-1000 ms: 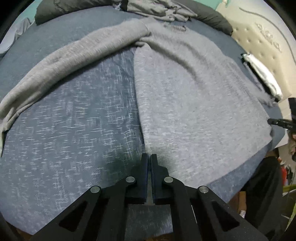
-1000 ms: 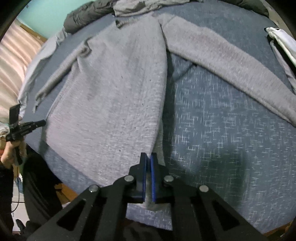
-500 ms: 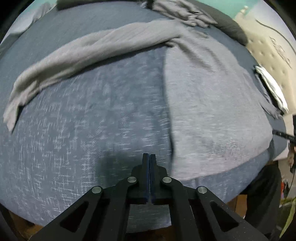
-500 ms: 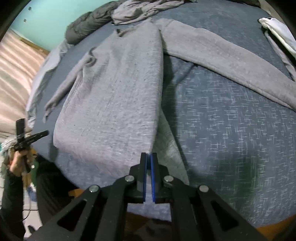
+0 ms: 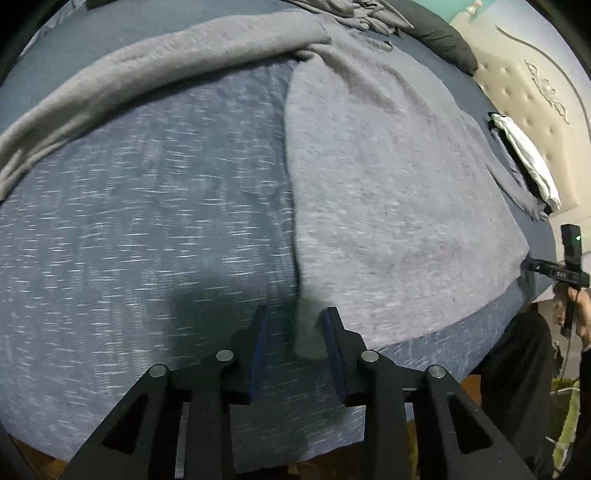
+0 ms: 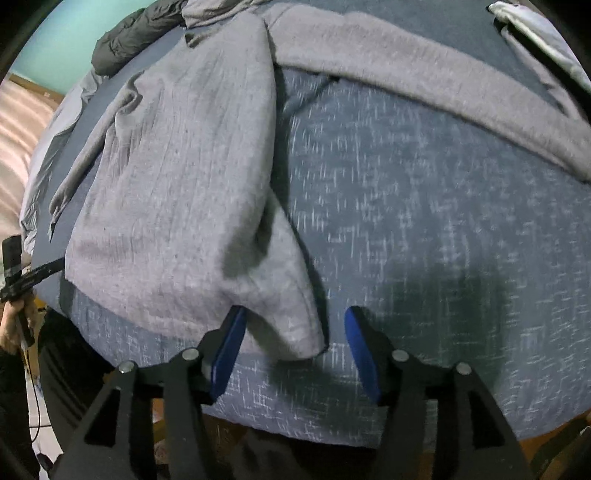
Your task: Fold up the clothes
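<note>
The grey sweater [image 5: 388, 192] lies flat on the blue bed [image 5: 129, 240]. Both the left gripper [image 5: 297, 332] and right gripper [image 6: 293, 332] are spread apart, empty. Only the left view shows the headboard [image 5: 535, 110]; only the right view shows the teal wall [image 6: 74, 29].

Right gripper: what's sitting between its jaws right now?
In the right wrist view, the right gripper stands open, and the bottom corner of the grey sweater lies between its jaws on the blue bedspread.
</note>
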`<state>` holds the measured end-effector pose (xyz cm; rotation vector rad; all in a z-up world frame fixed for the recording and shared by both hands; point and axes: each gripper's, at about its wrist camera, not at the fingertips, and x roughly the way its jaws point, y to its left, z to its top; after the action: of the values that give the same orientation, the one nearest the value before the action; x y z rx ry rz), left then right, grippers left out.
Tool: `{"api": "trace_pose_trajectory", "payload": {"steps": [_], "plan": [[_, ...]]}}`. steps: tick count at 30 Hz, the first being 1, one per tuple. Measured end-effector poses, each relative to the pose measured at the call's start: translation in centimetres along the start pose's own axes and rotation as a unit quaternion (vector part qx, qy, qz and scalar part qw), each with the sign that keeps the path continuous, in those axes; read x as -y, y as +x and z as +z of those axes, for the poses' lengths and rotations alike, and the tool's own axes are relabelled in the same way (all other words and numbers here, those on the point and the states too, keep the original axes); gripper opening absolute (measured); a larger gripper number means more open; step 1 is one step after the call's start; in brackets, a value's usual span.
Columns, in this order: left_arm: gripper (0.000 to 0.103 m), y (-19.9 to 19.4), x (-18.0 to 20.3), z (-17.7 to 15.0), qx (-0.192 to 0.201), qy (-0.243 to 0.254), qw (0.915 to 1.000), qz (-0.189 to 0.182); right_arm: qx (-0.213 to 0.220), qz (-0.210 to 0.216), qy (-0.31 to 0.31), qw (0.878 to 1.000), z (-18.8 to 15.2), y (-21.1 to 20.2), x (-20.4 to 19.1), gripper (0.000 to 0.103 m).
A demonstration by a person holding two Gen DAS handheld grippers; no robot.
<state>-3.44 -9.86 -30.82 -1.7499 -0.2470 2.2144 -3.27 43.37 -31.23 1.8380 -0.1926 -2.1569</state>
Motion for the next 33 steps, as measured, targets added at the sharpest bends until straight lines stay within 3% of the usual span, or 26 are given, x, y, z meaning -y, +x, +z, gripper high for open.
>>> {"api": "trace_pose_trajectory", "payload": {"steps": [2, 4, 5, 6, 9, 11, 15, 19, 26, 30, 32, 33], "plan": [[0.031, 0.7, 0.3, 0.2, -0.008, 0.004, 1.0, -0.002, -0.003, 0.005, -0.006, 1.0, -0.2, 0.4, -0.1, 0.057], [0.008, 1.3, 0.7, 0.2, -0.016, 0.008, 0.9998, -0.004, -0.004, 0.008, -0.006, 1.0, -0.2, 0.6, -0.2, 0.057], [0.008, 1.2, 1.1, -0.1, -0.019, 0.011, 0.9998, -0.002, -0.004, 0.01, -0.004, 1.0, -0.2, 0.8, -0.2, 0.052], [0.006, 1.2, 1.4, -0.2, -0.019, 0.016, 0.9997, 0.001, -0.005, 0.016, -0.003, 1.0, -0.3, 0.9, -0.2, 0.038], [0.005, 0.3, 1.7, -0.3, -0.014, 0.02, 0.9997, 0.0, -0.002, 0.016, -0.002, 1.0, -0.5, 0.6, -0.2, 0.012], [0.005, -0.8, 1.7, -0.4, -0.008, 0.021, 0.9997, -0.004, 0.002, 0.019, -0.003, 1.0, -0.7, -0.3, -0.2, 0.007], [0.005, -3.2, 1.9, -1.8, 0.0, 0.03, 0.9995, -0.006, 0.009, 0.033, -0.004, 0.999, -0.9, -2.9, 0.0, 0.005], [0.005, -3.1, 1.1, -2.7, -0.003, 0.033, 0.9993, -0.016, 0.009, 0.041, 0.01, 0.999, -1.4, -4.4, 0.7, 0.005], [0.005, -2.0, 1.7, -3.6, -0.016, 0.032, 0.9993, -0.015, -0.028, 0.005, 0.013, 0.999, -2.9, -1.6, 0.6, 0.005], [0.006, -1.8, 2.0, -3.2, -0.014, 0.031, 0.9993, -0.017, -0.032, 0.016, 0.019, 0.999, -3.0, -1.0, 0.8, 0.005], [0.009, -2.4, 2.0, -2.6, -0.008, 0.031, 0.9994, -0.013, -0.033, 0.02, 0.015, 0.999, -2.5, -1.1, 0.6, 0.008], [0.009, -2.9, 2.0, -2.3, -0.003, 0.031, 0.9995, -0.009, -0.03, 0.013, 0.01, 0.999, -2.2, -1.4, 0.5, 0.016]]}}
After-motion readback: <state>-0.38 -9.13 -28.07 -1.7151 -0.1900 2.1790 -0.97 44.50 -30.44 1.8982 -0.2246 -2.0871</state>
